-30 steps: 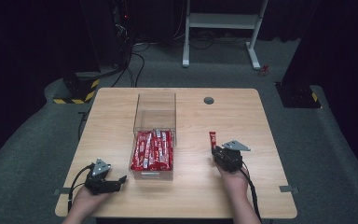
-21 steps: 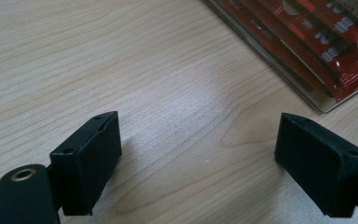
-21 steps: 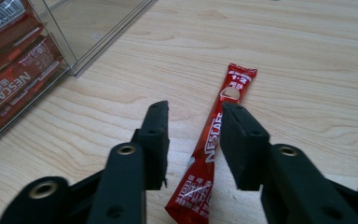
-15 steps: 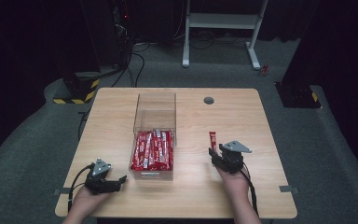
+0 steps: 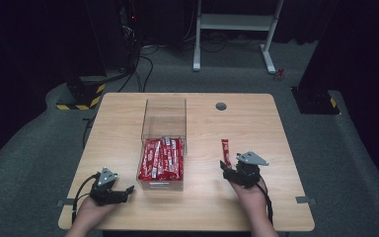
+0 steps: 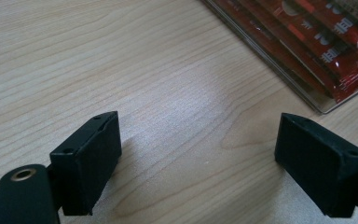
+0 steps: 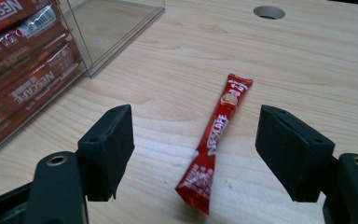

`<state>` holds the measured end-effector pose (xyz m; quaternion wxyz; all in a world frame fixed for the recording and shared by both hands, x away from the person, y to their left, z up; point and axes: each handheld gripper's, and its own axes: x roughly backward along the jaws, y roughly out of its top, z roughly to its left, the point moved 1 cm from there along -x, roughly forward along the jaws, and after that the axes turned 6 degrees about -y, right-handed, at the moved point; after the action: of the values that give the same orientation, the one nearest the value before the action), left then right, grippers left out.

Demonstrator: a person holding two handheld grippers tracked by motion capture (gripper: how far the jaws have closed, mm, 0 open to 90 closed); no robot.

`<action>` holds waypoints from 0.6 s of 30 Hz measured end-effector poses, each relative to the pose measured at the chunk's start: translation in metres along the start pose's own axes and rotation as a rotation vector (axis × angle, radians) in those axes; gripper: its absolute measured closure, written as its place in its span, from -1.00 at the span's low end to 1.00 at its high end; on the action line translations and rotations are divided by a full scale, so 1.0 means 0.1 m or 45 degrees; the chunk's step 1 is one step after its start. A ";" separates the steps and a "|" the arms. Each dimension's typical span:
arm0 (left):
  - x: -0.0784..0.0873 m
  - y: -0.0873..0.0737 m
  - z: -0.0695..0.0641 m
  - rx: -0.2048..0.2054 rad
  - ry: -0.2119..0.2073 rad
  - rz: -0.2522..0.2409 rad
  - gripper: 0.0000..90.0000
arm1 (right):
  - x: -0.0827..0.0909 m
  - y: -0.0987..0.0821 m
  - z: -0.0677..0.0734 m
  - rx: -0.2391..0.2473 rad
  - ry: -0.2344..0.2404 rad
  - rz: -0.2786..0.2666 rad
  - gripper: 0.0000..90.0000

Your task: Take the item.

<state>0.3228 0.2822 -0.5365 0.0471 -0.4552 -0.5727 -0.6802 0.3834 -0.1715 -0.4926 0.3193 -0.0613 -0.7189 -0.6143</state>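
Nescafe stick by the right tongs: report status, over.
Right tongs open, straddling the loose Nescafe stick, flat on the table. Left tongs open, empty. Clear box of sticks alongside; nothing blocking.

A laboratory or recording studio, darkened around one lit work area. My wooden table [image 5: 256, 123] stands on grey carpet [image 5: 39, 148], lit from above, while black curtains [image 5: 29, 44] close off the surroundings. A round cable port [image 5: 221, 106] is cut into the tabletop. Behind it, loose cables [image 5: 143, 64] run across the floor to a dark equipment rack [image 5: 123, 19] with a small red light. A block with yellow-and-black hazard stripes [image 5: 79, 94] sits on the floor, and the white frame of a stand [image 5: 237, 24] rises at the back.
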 end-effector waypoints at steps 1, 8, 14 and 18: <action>0.00 0.00 0.00 -0.001 0.001 0.000 -0.67 | 0.03 -0.02 -0.02 0.009 -0.006 -0.001 -0.38; 0.00 0.00 0.01 -0.014 0.007 0.002 -0.67 | 0.25 -0.19 -0.21 -0.016 -0.034 -0.002 -0.40; 0.00 0.00 0.00 -0.008 0.003 0.004 -0.67 | 0.39 -0.30 -0.39 -0.047 -0.072 0.008 -0.41; 0.00 0.00 0.00 -0.004 0.001 0.003 -0.67 | 0.48 -0.39 -0.49 -0.048 -0.109 0.014 -0.43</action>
<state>0.3228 0.2823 -0.5364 0.0474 -0.4557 -0.5710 -0.6812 0.3461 -0.2406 -0.4975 0.2904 -0.0976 -0.7200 -0.6227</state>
